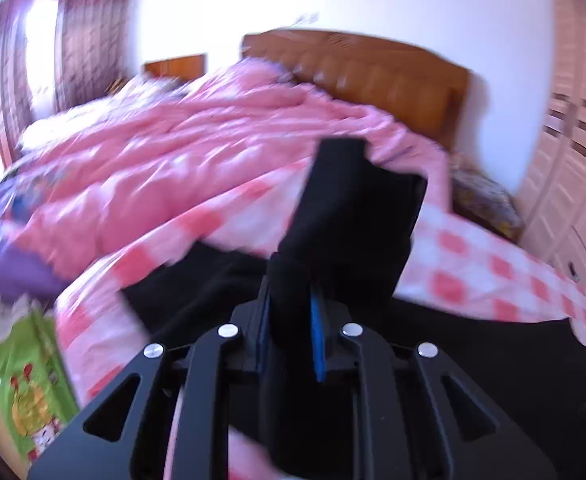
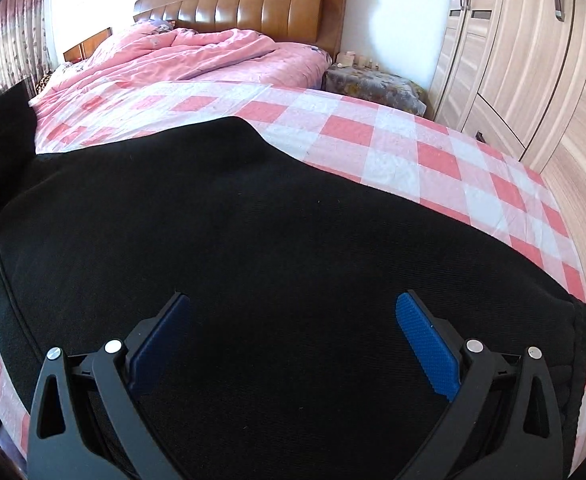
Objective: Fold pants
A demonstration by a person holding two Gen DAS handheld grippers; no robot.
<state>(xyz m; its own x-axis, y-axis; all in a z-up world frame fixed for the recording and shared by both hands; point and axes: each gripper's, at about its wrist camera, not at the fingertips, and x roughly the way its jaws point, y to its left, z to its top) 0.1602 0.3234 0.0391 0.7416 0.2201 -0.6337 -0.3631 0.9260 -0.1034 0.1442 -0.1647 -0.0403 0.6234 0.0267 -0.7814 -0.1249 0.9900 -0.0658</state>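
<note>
Your left gripper (image 1: 291,320) clamped a pants (image 2: 253,240) fold, right gripper (image 2: 293,344) gaped empty; pants ran left-right, left view blurred.

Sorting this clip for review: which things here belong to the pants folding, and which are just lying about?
In the job:
black pants
left gripper, shut on the pants
right gripper, open above them

Lying about:
pink quilt
checked sheet
wardrobe
green bag

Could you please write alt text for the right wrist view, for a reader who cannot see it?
The right gripper hangs open just above black pants spread flat across a bed covered in a pink-and-white checked sheet. A crumpled pink quilt lies by the wooden headboard, and a pale wardrobe stands to the right.
</note>
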